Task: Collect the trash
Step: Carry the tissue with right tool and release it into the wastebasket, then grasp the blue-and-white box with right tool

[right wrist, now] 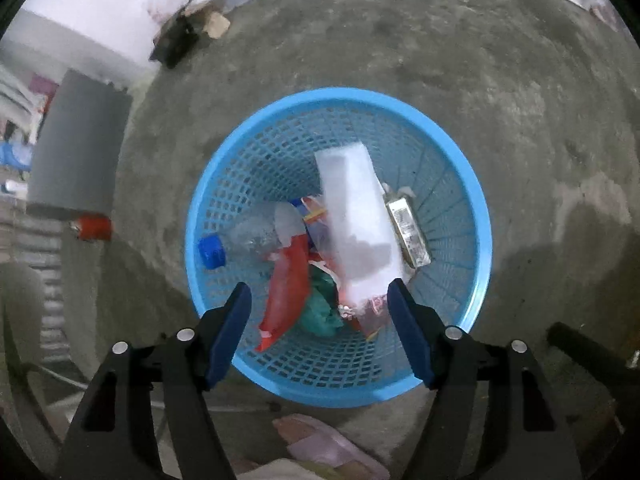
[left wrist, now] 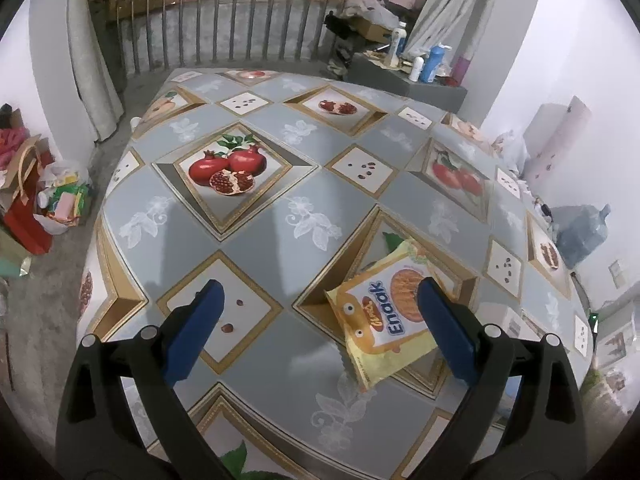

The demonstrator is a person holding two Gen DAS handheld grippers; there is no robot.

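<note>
The left gripper (left wrist: 320,294) hovers over a table (left wrist: 256,240) covered in a grey cloth printed with pomegranates, its blue-padded jaws spread wide with nothing pressed between them. A yellow Enaak snack packet (left wrist: 380,316) lies flat on the cloth, printed side up; its right edge sits under the right-hand finger in this view, and whether that pad touches it cannot be told. Beyond the table's far edge stands a metal railing (left wrist: 240,40), and off its left side a heap of bags (left wrist: 48,200) rests on the floor. The right gripper (right wrist: 320,296) points down over a blue plastic mesh basket (right wrist: 476,216) standing on a bare concrete floor (right wrist: 440,60); its jaws stand wide apart, gripping nothing. Inside the basket a blurred white box-like piece (right wrist: 356,216) lies slanted towards the basket's far wall, its near end close to the right-hand finger. Left of it lie a red wrapper (right wrist: 286,284), a crumpled green scrap (right wrist: 320,308) and a clear bottle with a blue cap (right wrist: 212,251) against the basket's left wall. A small pale packet (right wrist: 408,232) rests right of the white piece.
</note>
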